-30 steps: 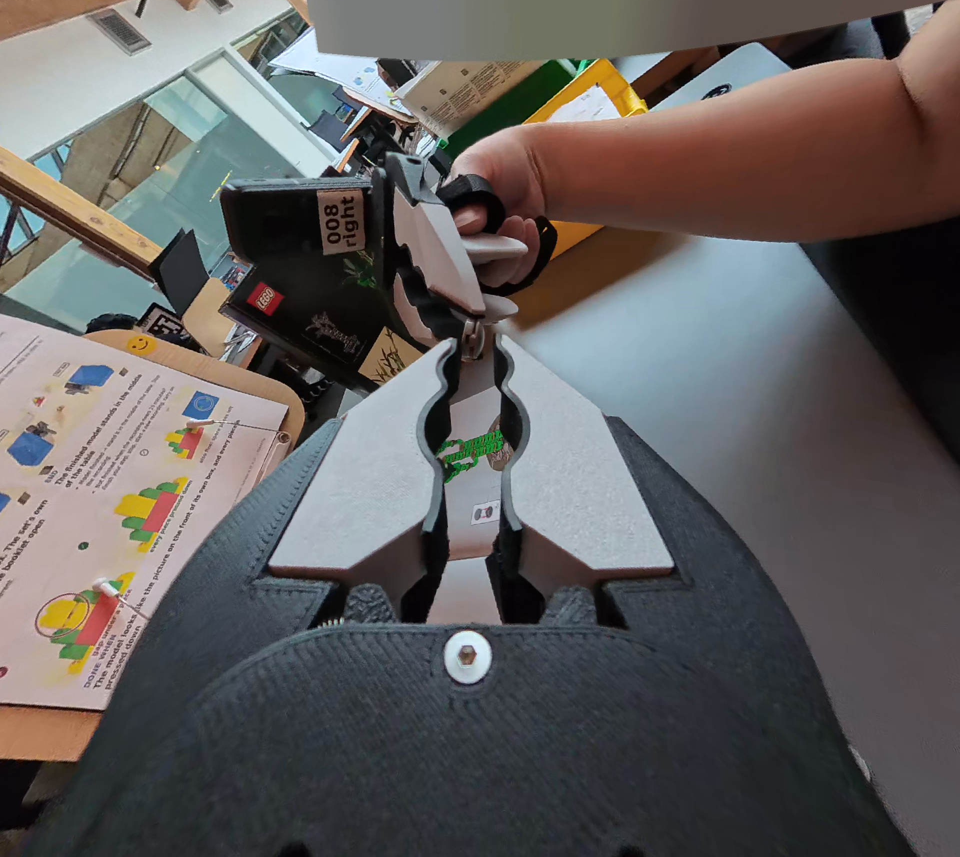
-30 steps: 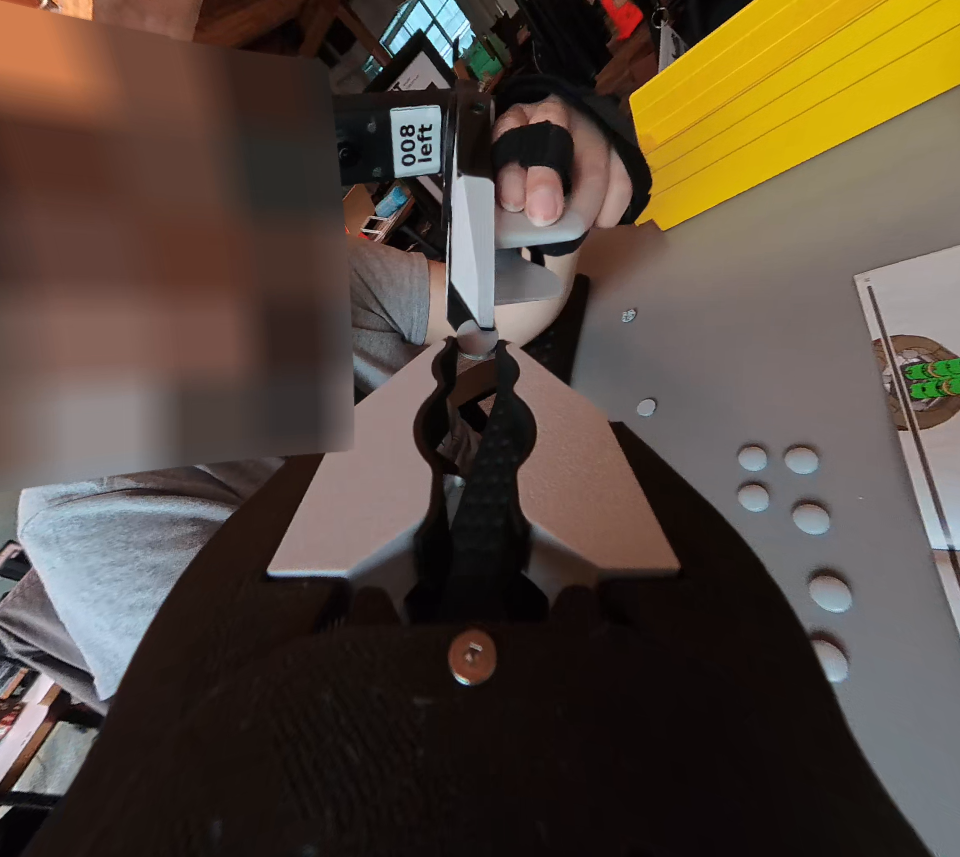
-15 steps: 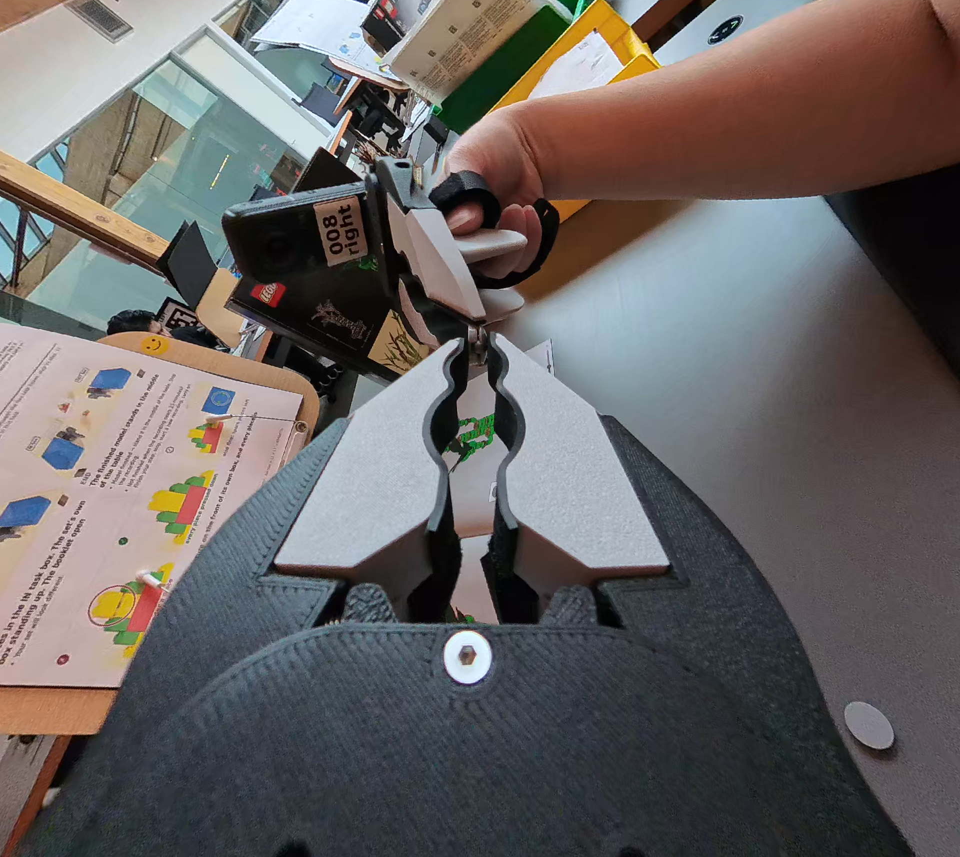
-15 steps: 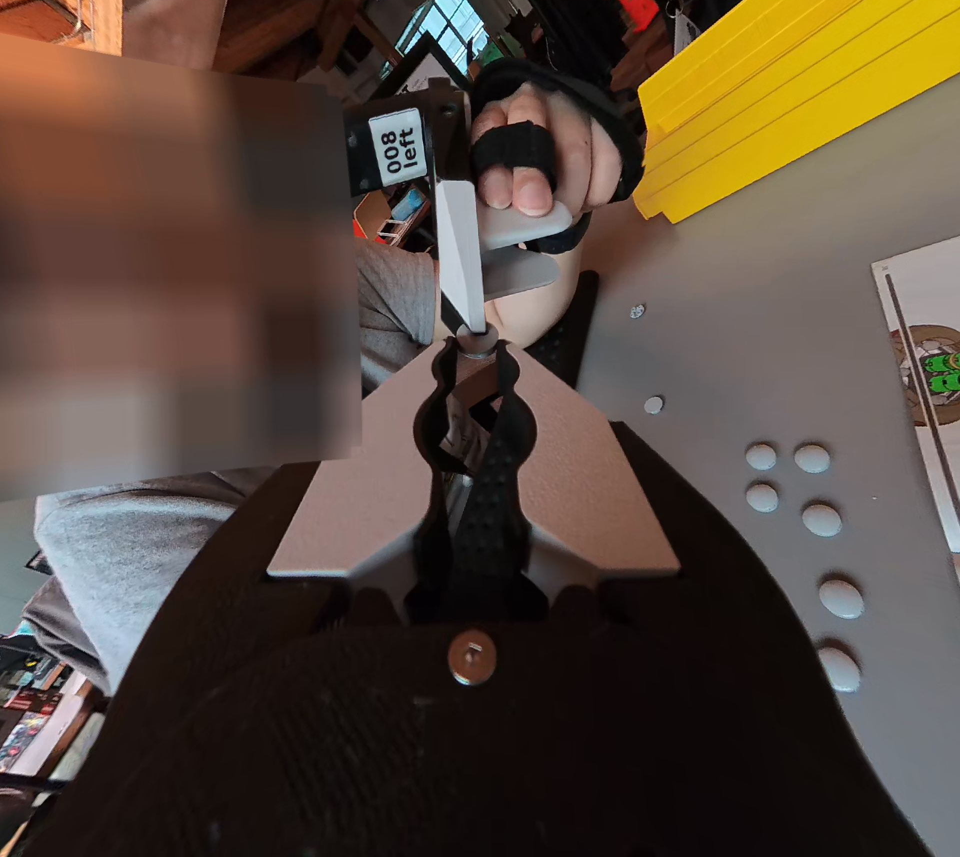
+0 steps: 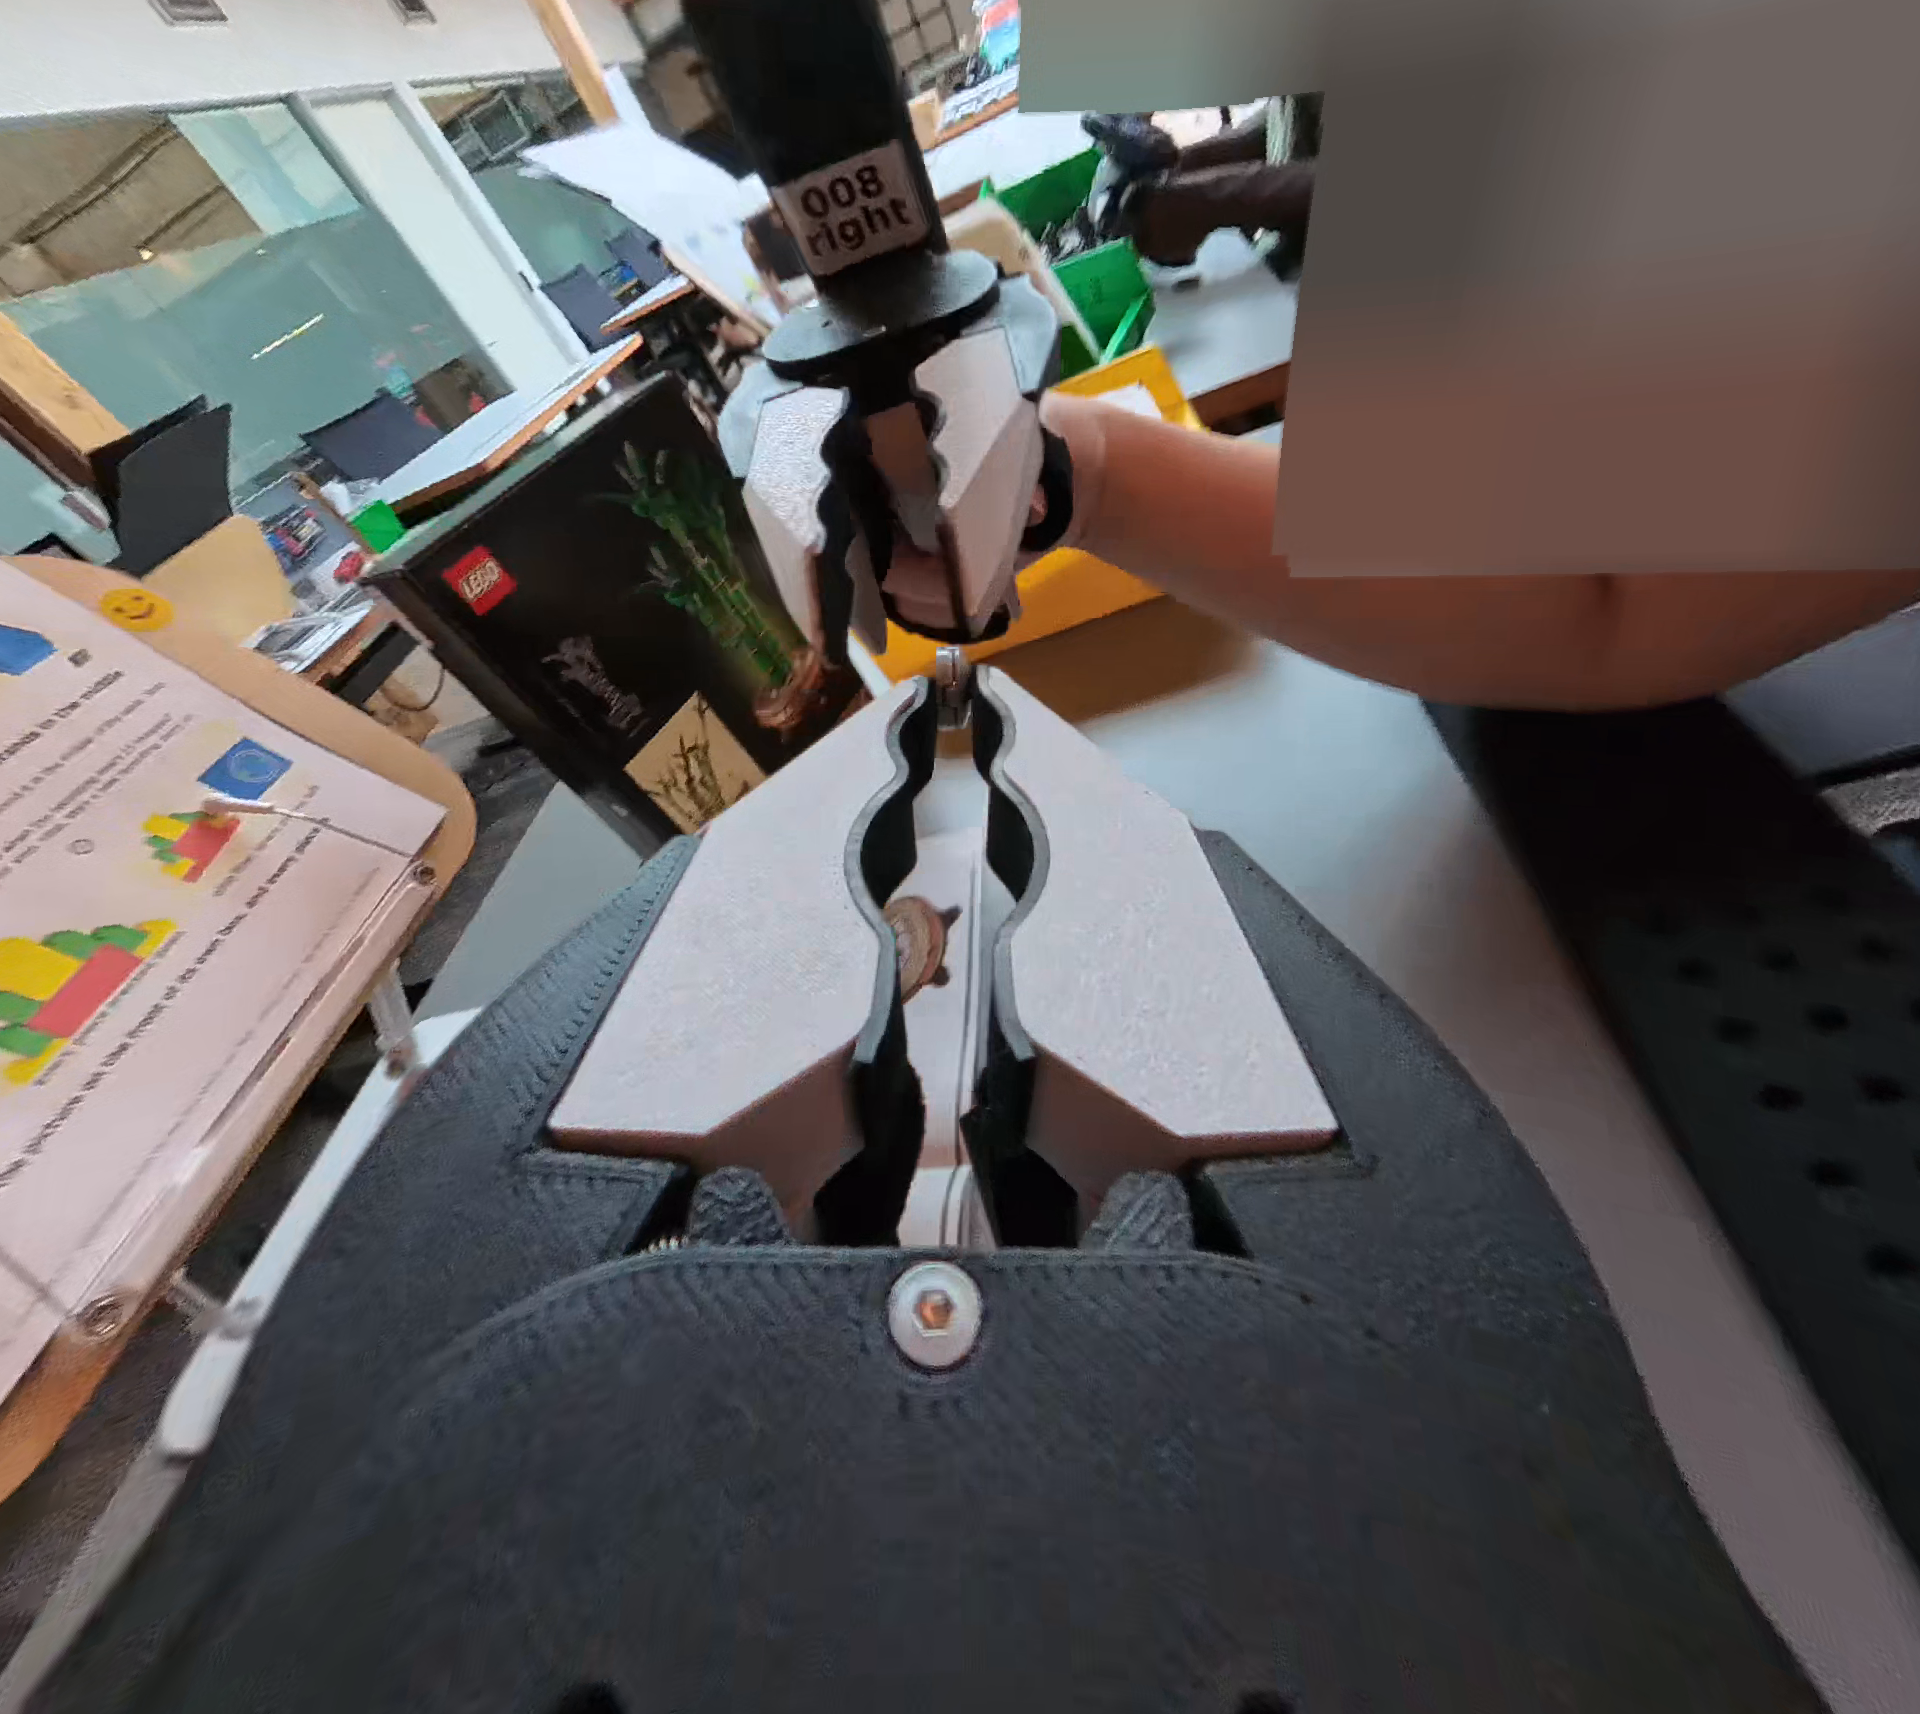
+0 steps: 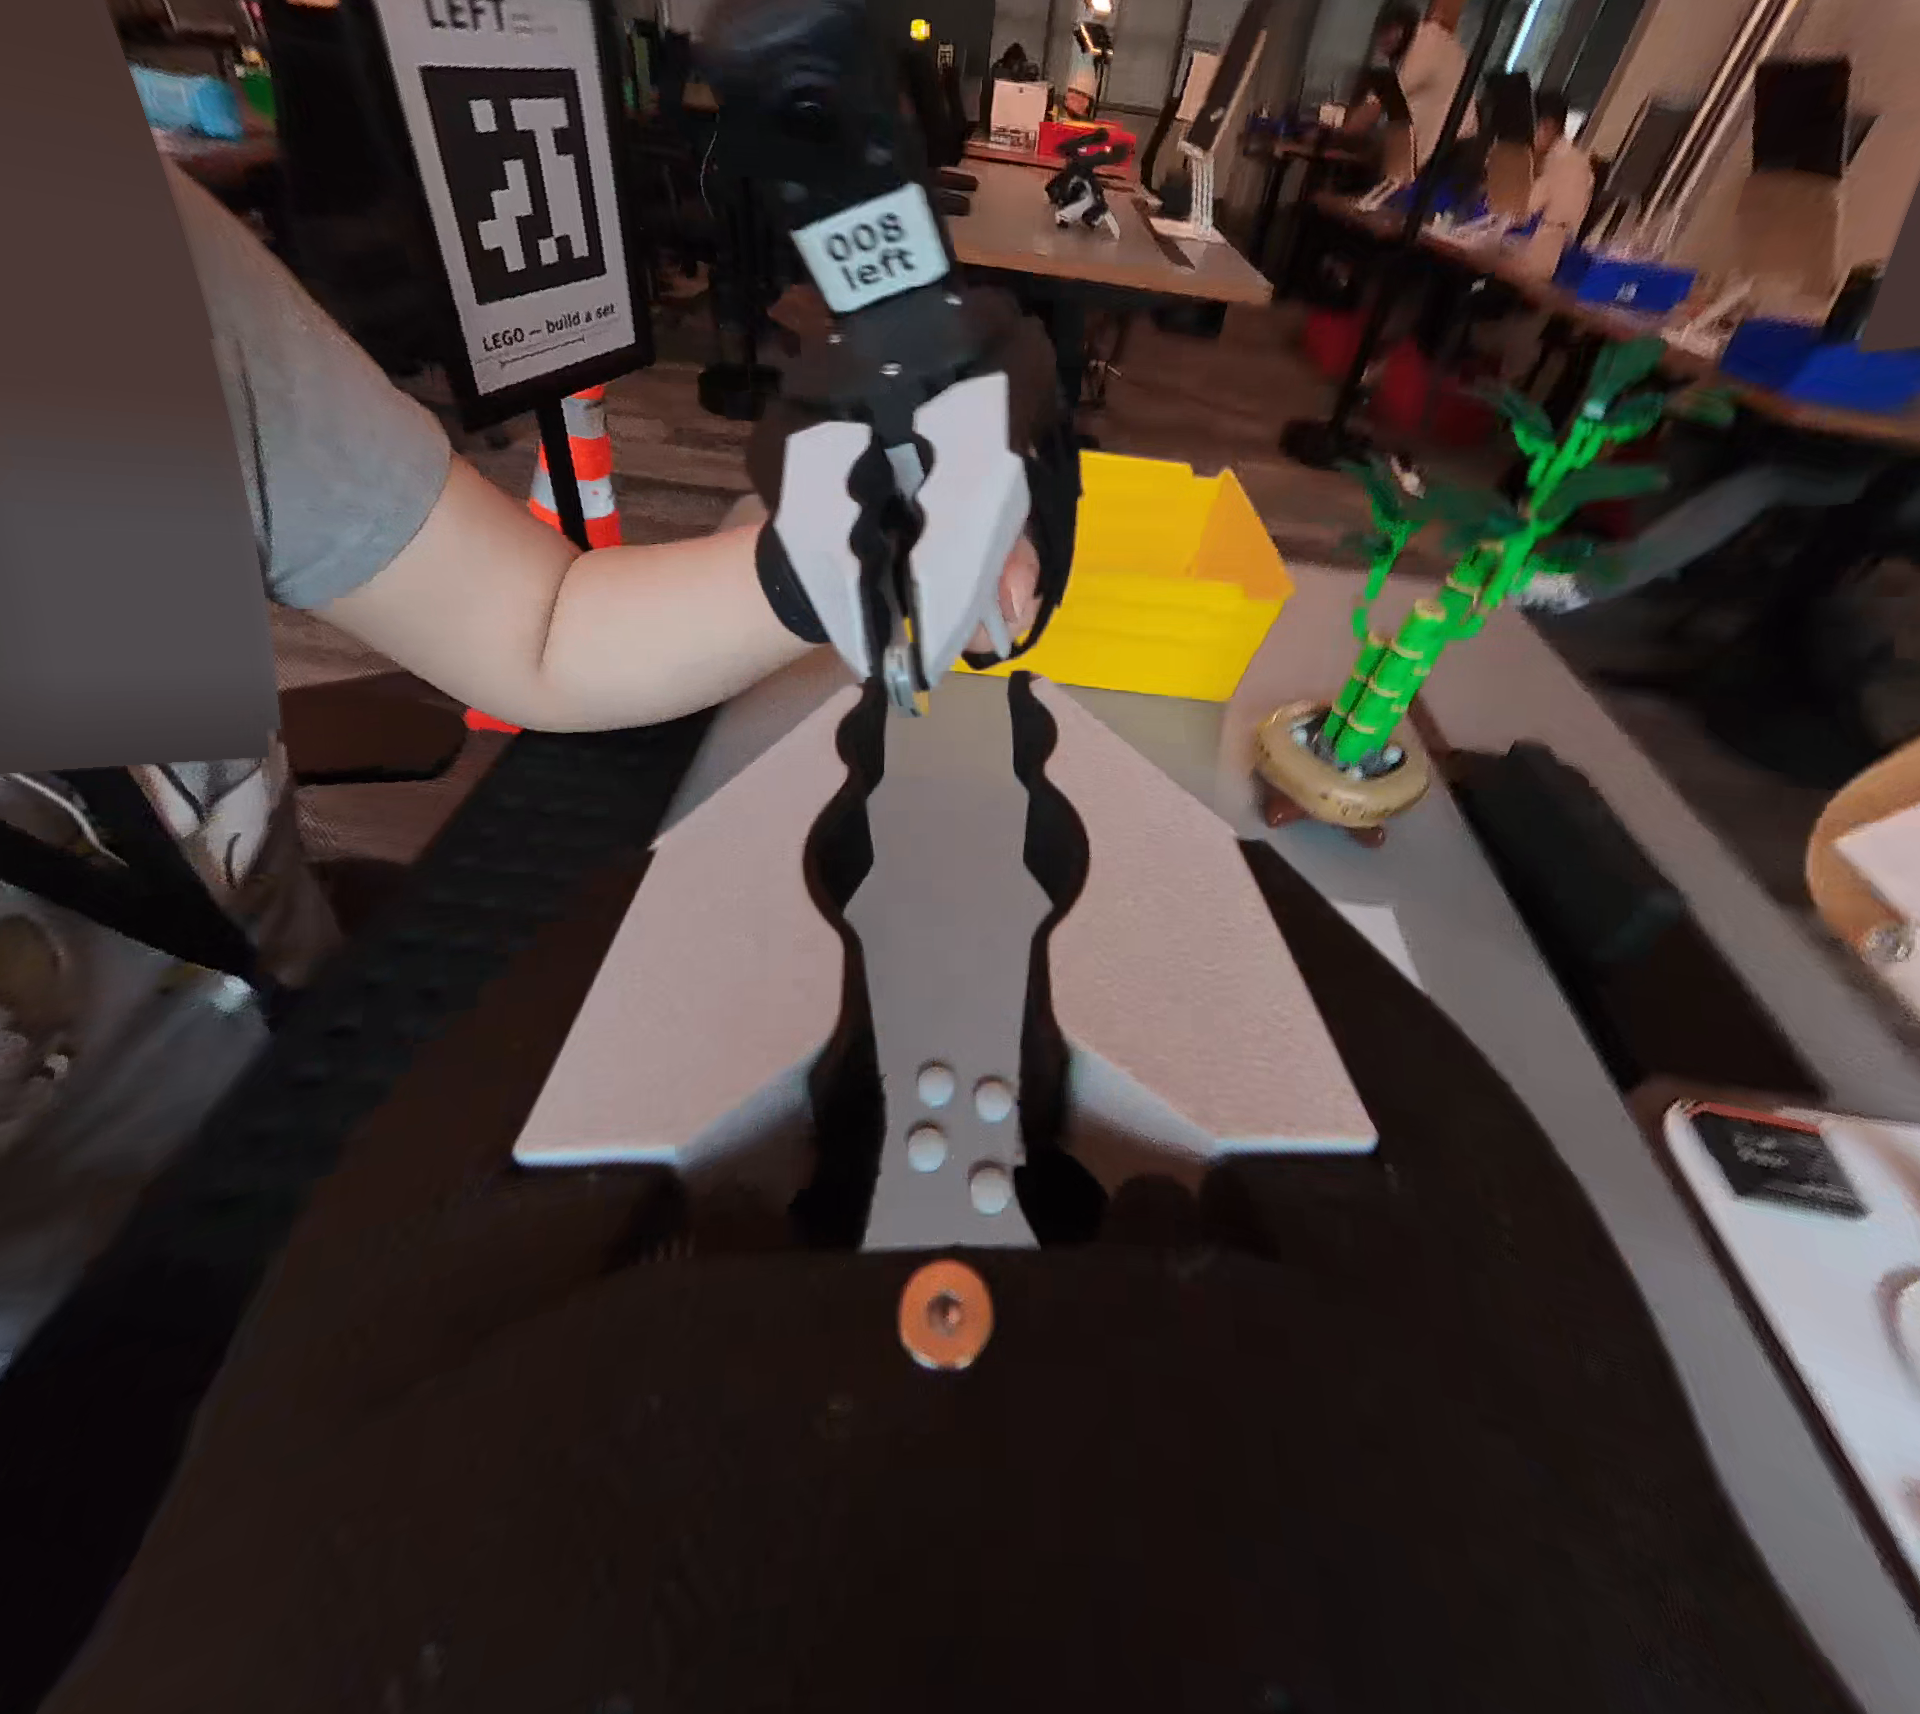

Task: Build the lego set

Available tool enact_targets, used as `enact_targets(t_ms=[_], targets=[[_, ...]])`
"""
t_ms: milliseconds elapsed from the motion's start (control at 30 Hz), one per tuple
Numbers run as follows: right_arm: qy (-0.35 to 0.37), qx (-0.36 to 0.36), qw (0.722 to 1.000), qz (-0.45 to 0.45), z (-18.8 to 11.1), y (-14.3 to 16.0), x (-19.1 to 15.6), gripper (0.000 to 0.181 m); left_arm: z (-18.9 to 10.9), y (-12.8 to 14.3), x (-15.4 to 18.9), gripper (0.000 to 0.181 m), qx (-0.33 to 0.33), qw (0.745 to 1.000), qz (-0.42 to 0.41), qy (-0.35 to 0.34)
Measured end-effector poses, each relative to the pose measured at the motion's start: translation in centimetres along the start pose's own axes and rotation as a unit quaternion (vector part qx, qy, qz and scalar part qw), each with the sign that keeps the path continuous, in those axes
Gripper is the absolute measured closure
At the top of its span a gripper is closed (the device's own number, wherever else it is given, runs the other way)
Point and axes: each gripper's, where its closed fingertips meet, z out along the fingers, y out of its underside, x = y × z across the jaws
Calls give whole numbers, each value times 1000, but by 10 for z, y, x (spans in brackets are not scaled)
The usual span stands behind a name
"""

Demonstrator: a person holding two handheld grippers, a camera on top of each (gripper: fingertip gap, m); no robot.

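Both views have swung upright since a second ago, the grey bench now level. The yellow bin sits at its far edge, the built green bamboo lego plant near its right edge. The right gripper, earlier clenched, now gapes empty. The left gripper pinches a small grey piece at its tips.

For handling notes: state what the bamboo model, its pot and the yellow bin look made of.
Bamboo model: likely hard plastic bricks, glossy green segmented stalks. Pot: probably plastic too, tan with sheen; blur leaves it open. Yellow bin: moulded plastic, uniform smooth colour, slight shine.
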Motion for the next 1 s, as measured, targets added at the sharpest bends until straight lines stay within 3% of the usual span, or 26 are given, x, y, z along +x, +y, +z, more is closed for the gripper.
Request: enact_targets(t_ms=[333, 767, 900, 1000], targets=[[5, -22, 998, -58, 11, -7, -13, 176, -5, -11, 0, 177, 19, 1000, -2, -3], [13, -30, 998, -59, 13, -3, -7, 177, -6, -6, -4, 178, 5, 1000, -2, -9], [12, -3, 998, -59, 12, -9, -5, 176, -6, -10, -8, 177, 28, 999, -22, -19], [-21, 55, 997, -59, 9, -23, -14, 176, -8, -22, -12, 157, 78, 996, -33, -40]])
